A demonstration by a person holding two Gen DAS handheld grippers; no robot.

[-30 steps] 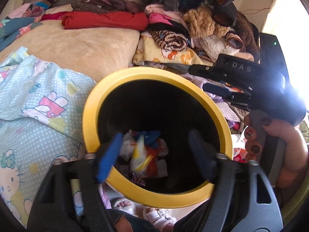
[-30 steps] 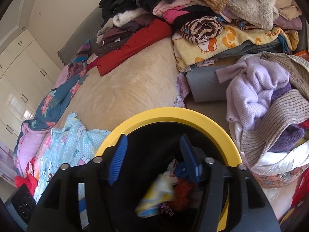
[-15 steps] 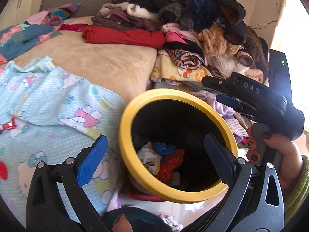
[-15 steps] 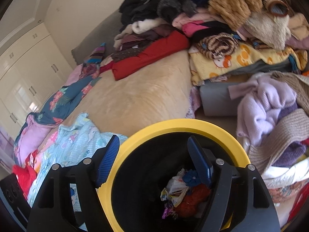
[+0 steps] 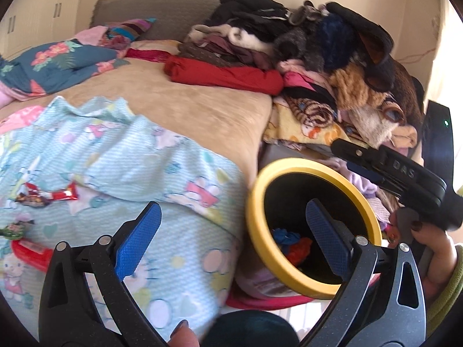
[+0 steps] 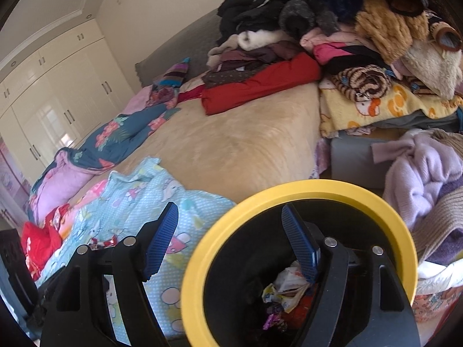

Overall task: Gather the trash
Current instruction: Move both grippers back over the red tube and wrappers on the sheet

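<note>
While both grippers gape empty, the left gripper (image 5: 231, 237) straddles the bin (image 5: 289, 279) rim — wrapper (image 5: 47, 197) lies left; the right gripper (image 6: 231, 243) likewise, trash (image 6: 286, 292) below its right finger.

Partly hidden inside the yellow-rimmed bin (image 5: 289, 282): crumpled trash (image 6: 285, 287), too jumbled to sort, masked by the right gripper (image 6: 231, 245). Left of the bin, cut off by the frame edge: a red wrapper (image 5: 47, 196), print too blurred to read.
</note>
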